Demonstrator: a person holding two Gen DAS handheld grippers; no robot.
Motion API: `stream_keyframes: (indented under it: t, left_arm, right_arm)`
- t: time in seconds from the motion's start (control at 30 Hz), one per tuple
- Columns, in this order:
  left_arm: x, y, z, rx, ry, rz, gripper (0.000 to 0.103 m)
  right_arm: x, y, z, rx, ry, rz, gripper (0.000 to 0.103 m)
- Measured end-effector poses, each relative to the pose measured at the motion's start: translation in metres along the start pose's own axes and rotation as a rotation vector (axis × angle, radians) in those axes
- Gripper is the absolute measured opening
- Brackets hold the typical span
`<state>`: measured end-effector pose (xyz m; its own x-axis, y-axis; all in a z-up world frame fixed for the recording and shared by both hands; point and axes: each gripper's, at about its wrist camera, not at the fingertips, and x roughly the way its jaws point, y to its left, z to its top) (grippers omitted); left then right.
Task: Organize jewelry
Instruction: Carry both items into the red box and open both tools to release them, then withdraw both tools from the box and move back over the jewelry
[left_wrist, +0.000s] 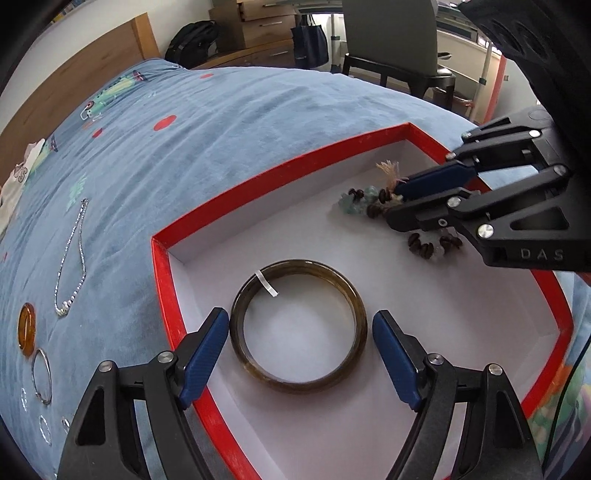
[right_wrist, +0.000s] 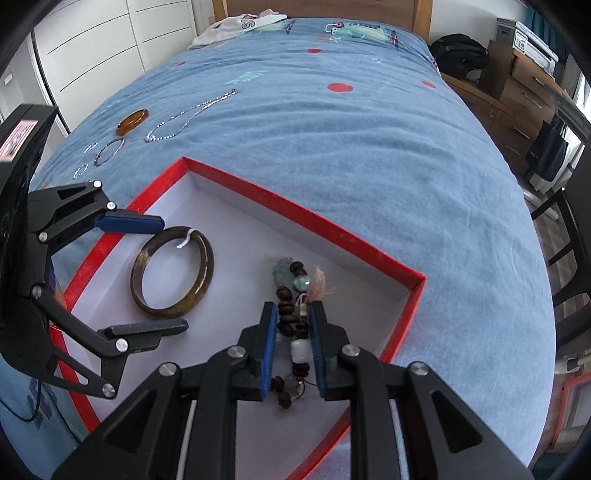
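Observation:
A red-rimmed box (left_wrist: 295, 166) (right_wrist: 295, 210) with a white floor lies on the blue bed. On its floor lies a dark olive bangle (left_wrist: 295, 384) (right_wrist: 173, 311) with a small white tag. My left gripper (left_wrist: 301, 325) (right_wrist: 173, 273) stands open around the bangle, a blue pad on each side with a thin gap. A bracelet of dark brown beads, green stones and a tassel (left_wrist: 369, 201) (right_wrist: 284, 295) rests on the floor near the box's far corner. My right gripper (right_wrist: 294, 310) (left_wrist: 393, 205) straddles it, jaws narrowly open; the beads lie loose between the pads.
On the blue bedsheet left of the box lie a silver chain (left_wrist: 70, 258) (right_wrist: 188, 114), an amber ring (left_wrist: 26, 328) (right_wrist: 132, 122), a silver hoop (left_wrist: 41, 376) (right_wrist: 109, 151) and small earrings (left_wrist: 44, 428). A white garment (right_wrist: 240, 26) lies by the headboard. A chair (left_wrist: 391, 37) stands beyond the bed.

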<state>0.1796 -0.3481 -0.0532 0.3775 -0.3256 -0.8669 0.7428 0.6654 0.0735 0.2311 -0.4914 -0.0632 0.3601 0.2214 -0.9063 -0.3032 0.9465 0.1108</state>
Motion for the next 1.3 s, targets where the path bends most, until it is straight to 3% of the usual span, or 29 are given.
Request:
stream_keyframes:
  t: [0.03,0.1,0.17,0.33,0.6,1.0,1.3]
  left_arm:
    - [-0.002,0.0,-0.001,-0.005,-0.004,-0.008,0.079]
    - [-0.008,0.0,-0.005,-0.014,-0.013,-0.02,0.079]
    - [-0.015,0.001,-0.007,-0.021,-0.023,-0.03,0.079]
    - [-0.044,0.011,-0.015,-0.077,-0.061,-0.048,0.079]
    - [-0.107,0.033,-0.045,-0.151,-0.124,0.016,0.082]
    - [-0.226,0.096,-0.151,-0.356,-0.259,0.146,0.082]
    - [-0.296,0.136,-0.244,-0.476,-0.286,0.256,0.083]
  right_arm:
    - [-0.002,0.001,0.0,-0.001,0.0,-0.002,0.024]
    - [-0.007,0.001,0.0,0.003,-0.007,-0.012,0.039]
    - [-0.012,0.0,0.001,0.019,-0.012,-0.014,0.044]
    - [-0.035,0.0,-0.001,0.045,-0.025,-0.049,0.045]
    - [-0.092,0.023,-0.006,0.092,-0.084,-0.092,0.045]
    - [-0.184,0.108,-0.017,0.15,-0.221,-0.113,0.045]
    - [-0.224,0.189,-0.022,0.102,-0.296,-0.108,0.045]
